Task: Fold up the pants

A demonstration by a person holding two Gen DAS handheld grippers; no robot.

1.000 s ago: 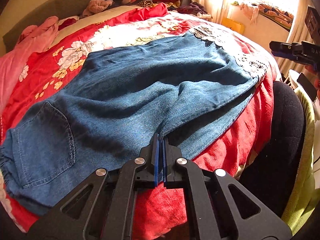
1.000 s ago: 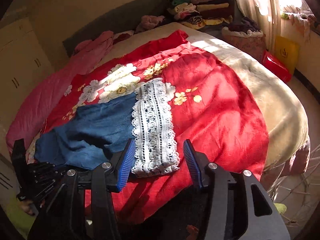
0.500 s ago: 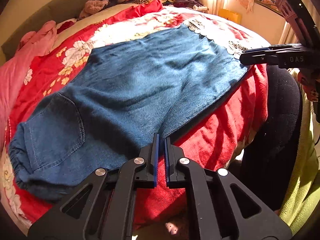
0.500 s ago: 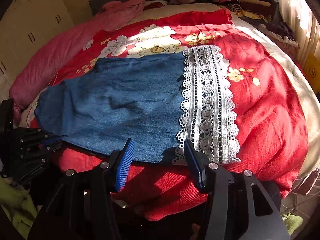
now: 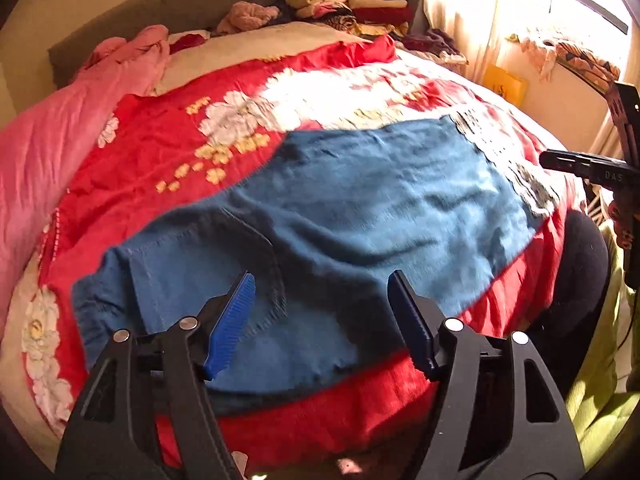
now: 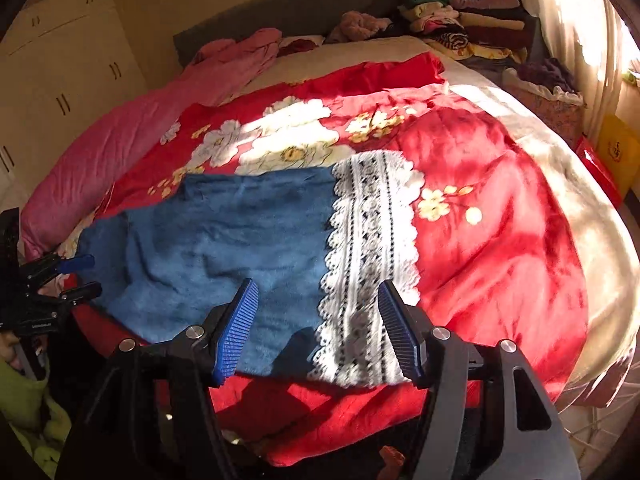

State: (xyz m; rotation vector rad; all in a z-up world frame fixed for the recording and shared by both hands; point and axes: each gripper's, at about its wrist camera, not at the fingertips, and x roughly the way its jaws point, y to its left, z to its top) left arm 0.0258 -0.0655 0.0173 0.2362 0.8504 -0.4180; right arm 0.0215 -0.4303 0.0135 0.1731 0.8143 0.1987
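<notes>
We see the left gripper (image 5: pixel 320 312) has just let go of the pants' (image 5: pixel 360 216) near edge, jaws opening, nothing between them. The right gripper (image 6: pixel 316 316) is opening too, empty, above the lace hem (image 6: pixel 372 256). Pants lie flat on the red blanket (image 6: pixel 500 220), halved lengthwise; cross fold likely next.

Blue denim pants (image 6: pixel 224 248) end in a white lace cuff (image 6: pixel 372 264) patterned with dark openwork. They lie on a red blanket (image 6: pixel 488 216) printed with white and yellow flowers. At ten o'clock lies a plain pink quilt (image 6: pixel 120 140). Both black grippers carry ribbed blue pads (image 5: pixel 232 320).
</notes>
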